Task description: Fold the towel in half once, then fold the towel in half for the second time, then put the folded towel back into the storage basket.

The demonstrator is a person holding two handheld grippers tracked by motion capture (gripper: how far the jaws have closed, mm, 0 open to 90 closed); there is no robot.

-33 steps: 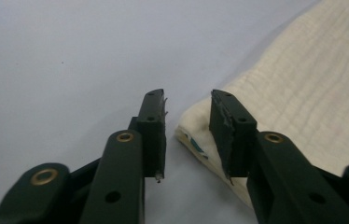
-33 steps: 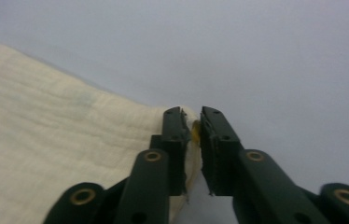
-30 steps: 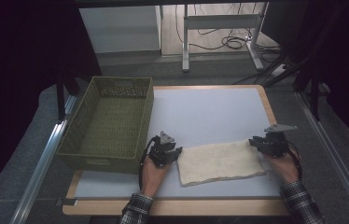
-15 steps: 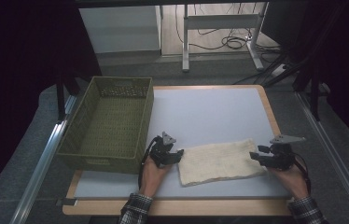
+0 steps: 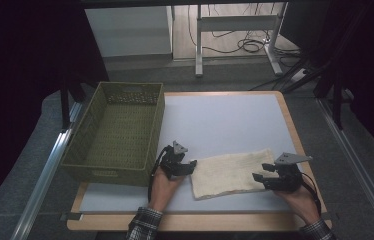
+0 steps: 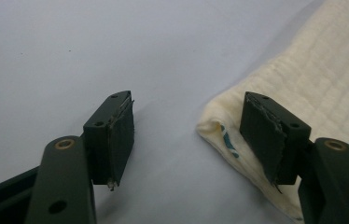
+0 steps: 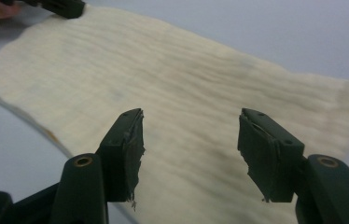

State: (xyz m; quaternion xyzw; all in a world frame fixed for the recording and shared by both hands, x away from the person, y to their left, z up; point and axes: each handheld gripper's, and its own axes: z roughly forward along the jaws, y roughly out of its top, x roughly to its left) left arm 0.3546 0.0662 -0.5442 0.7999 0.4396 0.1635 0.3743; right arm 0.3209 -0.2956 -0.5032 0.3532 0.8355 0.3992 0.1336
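Note:
A cream folded towel lies flat on the white table near its front. My left gripper rests at the towel's left corner. In the left gripper view it stands open, its jaws having just been opening. One pad is over the towel's edge and bare table lies between the jaws. My right gripper sits low over the towel's right end. Its jaws have just been opening too and stand apart above the cloth without pinching it.
A green woven basket with nothing in it stands on the table's left side, just left of my left hand. The table has a wooden rim. The left gripper's tip shows at the towel's far corner in the right gripper view.
My right gripper has moved from the towel's far right corner toward the table's front, along the right end. The left gripper has stayed put. The towel lies as before.

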